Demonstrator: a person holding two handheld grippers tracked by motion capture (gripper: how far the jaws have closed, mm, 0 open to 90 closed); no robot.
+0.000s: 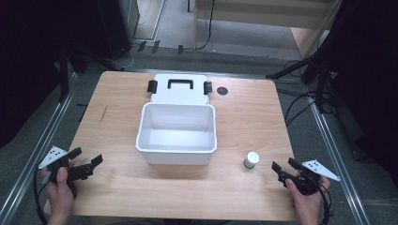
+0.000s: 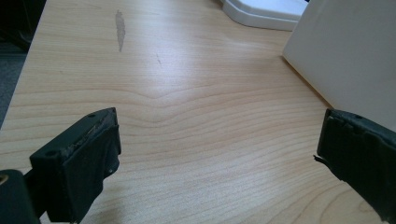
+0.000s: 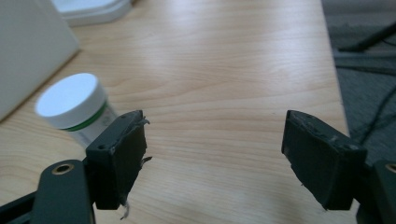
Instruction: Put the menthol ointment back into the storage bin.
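So the little white-capped jar [image 1: 252,160] is standing upright on the wooden table [image 1: 117,108], near the front right corner of the open white box [image 1: 177,132] and just ahead-left of the right gripper [image 1: 284,167], which has its jaws spread wide with nothing in them; in the right gripper view the jar [image 3: 74,105] sits just beyond the left jaw, not touching as far as I can see. Left gripper [image 1: 87,159] is way over by the table's front left edge, jaws also wide apart and empty, and the box lid [image 1: 179,88] lies flat behind the box.
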